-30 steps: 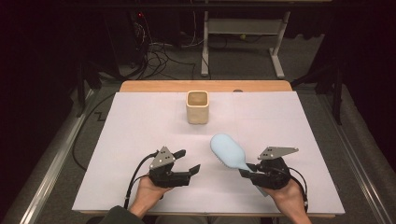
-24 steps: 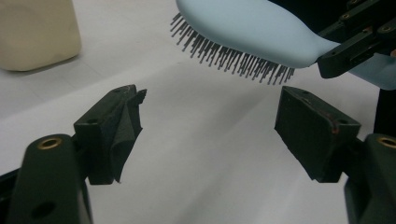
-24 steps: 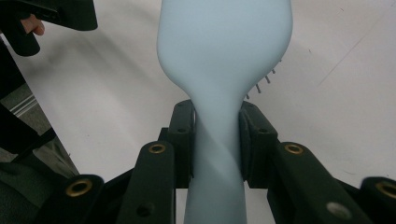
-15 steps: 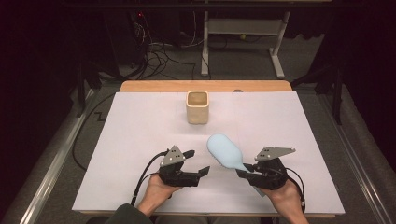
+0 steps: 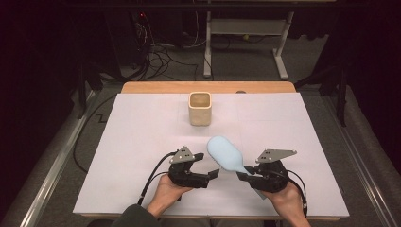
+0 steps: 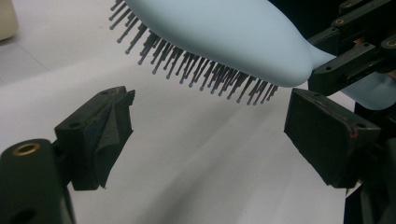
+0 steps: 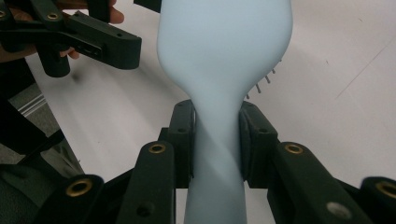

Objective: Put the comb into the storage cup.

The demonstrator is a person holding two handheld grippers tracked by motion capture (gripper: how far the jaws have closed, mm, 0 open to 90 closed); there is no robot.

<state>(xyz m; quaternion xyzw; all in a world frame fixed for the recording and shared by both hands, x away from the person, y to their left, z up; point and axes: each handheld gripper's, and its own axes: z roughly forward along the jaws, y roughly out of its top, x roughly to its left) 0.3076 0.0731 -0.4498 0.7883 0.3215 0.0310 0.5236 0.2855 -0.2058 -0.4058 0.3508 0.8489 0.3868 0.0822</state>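
The room behind is dark, with cables on the floor and a white table frame at the back. The worktop [image 5: 142,142] is covered with a white sheet, and its wooden edge shows at the far side. A small beige cup [image 5: 200,108] stands upright near the far middle, well apart from both hands.

The light blue hairbrush [image 5: 226,154] is held above the sheet in front of the person, with its bristles pointing down and its head toward the cup. The right gripper [image 5: 248,175] has its fingers [image 7: 254,140] closed on the narrow neck of the handle. The left gripper [image 5: 212,171] is just beside the brush head, and its fingers [image 6: 95,135] stand wide apart and hold nothing; the bristles hang just above the gap.

The brush looks light and stiff, with a smooth and perhaps slippery plastic back. The thin bristles may bend, so the neck or the handle seems a safer place to hold than the bristle side.
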